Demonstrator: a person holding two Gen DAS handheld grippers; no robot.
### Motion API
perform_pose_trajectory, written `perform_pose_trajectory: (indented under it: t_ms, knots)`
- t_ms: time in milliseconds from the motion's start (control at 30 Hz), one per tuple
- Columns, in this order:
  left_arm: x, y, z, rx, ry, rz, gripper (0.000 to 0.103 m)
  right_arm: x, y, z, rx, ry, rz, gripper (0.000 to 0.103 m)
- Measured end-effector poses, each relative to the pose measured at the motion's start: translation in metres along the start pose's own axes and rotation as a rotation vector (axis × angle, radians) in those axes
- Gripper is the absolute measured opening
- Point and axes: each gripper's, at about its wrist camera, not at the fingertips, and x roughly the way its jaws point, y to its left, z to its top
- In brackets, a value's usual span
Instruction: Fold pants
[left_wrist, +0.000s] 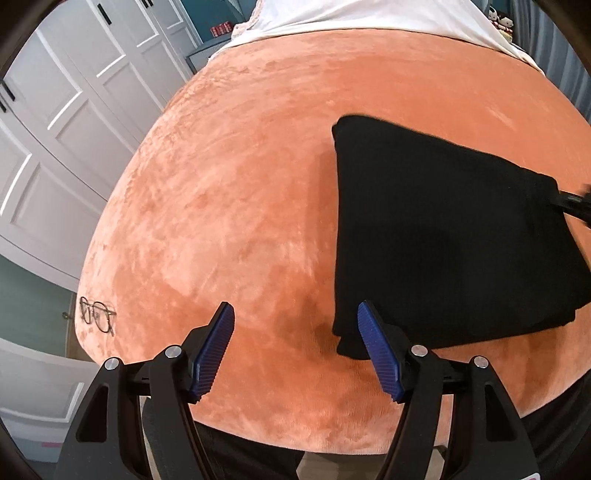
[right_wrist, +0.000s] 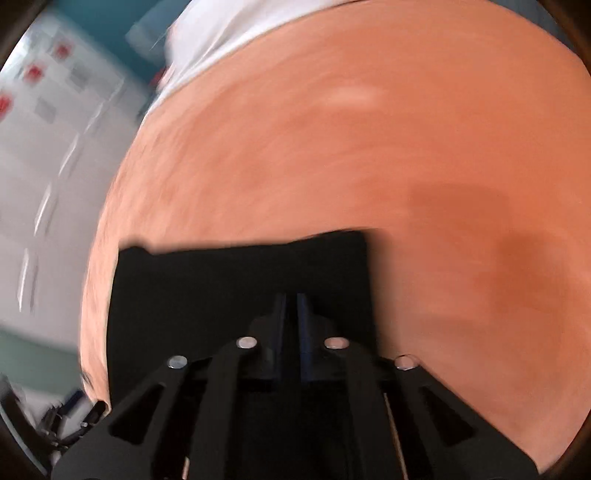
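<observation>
On the orange plush blanket (left_wrist: 229, 192) the black pants (left_wrist: 443, 236) lay folded into a compact, layered rectangle, resting flat toward the blanket's near right part. Just beside the pants' near left corner hovered the left gripper (left_wrist: 295, 350), its blue-padded fingers (left_wrist: 216, 350) spread wide with nothing between them, the blanket showing bare in the gap. At the pants' far right edge a dark piece of the right gripper (left_wrist: 576, 205) met the cloth. In the right wrist view, which was smeared by motion, the right gripper (right_wrist: 291, 306) had its jaws pressed together over the pants (right_wrist: 221, 291); the fingers looked clenched on the fabric's edge, though the blur and the dark cloth left the pinch itself hard to make out. A pair of wire-rimmed glasses (left_wrist: 96, 315) sat on the blanket's left edge, well apart from the pants. Beyond that edge stood white panelled wardrobe doors (left_wrist: 70, 122), and a white sheet (left_wrist: 351, 14) covered the bed past the blanket's far end.
</observation>
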Motion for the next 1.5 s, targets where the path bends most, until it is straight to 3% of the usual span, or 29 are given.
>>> perform_pose_trajectory:
  t_ms: [33, 67, 100, 300, 400, 467, 600, 633, 700, 900, 967, 1100, 1233, 1300, 1367, 1400, 1500]
  knots:
    - [-0.002, 0.0, 0.001, -0.006, -0.004, -0.004, 0.07, -0.019, -0.01, -0.004, 0.002, -0.03, -0.008, 0.025]
    - [-0.003, 0.0, 0.002, -0.011, -0.007, -0.007, 0.076, -0.036, -0.019, -0.012, -0.006, -0.044, -0.007, 0.052]
    - [-0.004, -0.001, 0.002, -0.015, -0.01, -0.01, 0.077, -0.045, -0.024, -0.02, -0.014, -0.047, -0.008, 0.065]
    - [-0.01, -0.031, 0.004, 0.024, 0.002, -0.041, 0.077, -0.062, -0.054, -0.083, 0.0, -0.001, 0.04, 0.062]
    - [-0.019, -0.054, 0.002, 0.08, -0.01, -0.057, 0.077, -0.039, -0.045, -0.103, -0.037, 0.035, 0.047, 0.052]
    - [-0.026, -0.072, -0.002, 0.132, -0.03, -0.051, 0.083, -0.029, -0.029, -0.112, -0.081, 0.041, 0.07, 0.051]
    - [-0.029, -0.103, -0.011, 0.201, -0.022, -0.046, 0.085, -0.013, -0.001, -0.13, -0.283, 0.034, -0.038, 0.051]
    - [-0.029, -0.108, -0.012, 0.205, -0.019, -0.049, 0.085, -0.01, 0.003, -0.131, -0.312, 0.024, -0.065, 0.051]
    - [-0.029, -0.117, -0.014, 0.214, -0.009, -0.049, 0.085, -0.005, 0.005, -0.127, -0.328, -0.022, -0.115, 0.032]
    - [-0.019, -0.115, -0.013, 0.217, -0.004, 0.012, 0.086, -0.004, -0.028, -0.102, -0.148, -0.162, -0.192, 0.033]
    - [-0.008, -0.111, -0.013, 0.212, 0.023, 0.035, 0.086, 0.008, -0.033, -0.106, -0.154, -0.132, -0.183, 0.034]
    - [-0.003, -0.105, -0.012, 0.192, 0.012, 0.025, 0.086, -0.026, -0.031, -0.096, -0.148, -0.147, -0.077, 0.034]
    - [0.01, -0.103, -0.013, 0.175, 0.049, 0.018, 0.086, 0.0, -0.02, -0.089, -0.309, -0.061, -0.128, 0.035]
    - [0.008, -0.099, -0.015, 0.156, 0.049, -0.014, 0.086, 0.009, -0.017, -0.085, -0.353, -0.061, -0.123, 0.034]
    - [0.004, -0.091, -0.017, 0.143, 0.03, -0.036, 0.086, 0.008, -0.024, -0.078, -0.276, -0.06, -0.088, 0.034]
    - [0.004, -0.084, -0.017, 0.127, 0.026, -0.048, 0.086, 0.007, -0.036, -0.077, -0.174, -0.049, -0.046, 0.034]
    - [0.006, -0.059, -0.013, 0.034, 0.05, -0.174, 0.086, -0.004, -0.046, -0.089, -0.059, 0.0, 0.015, 0.034]
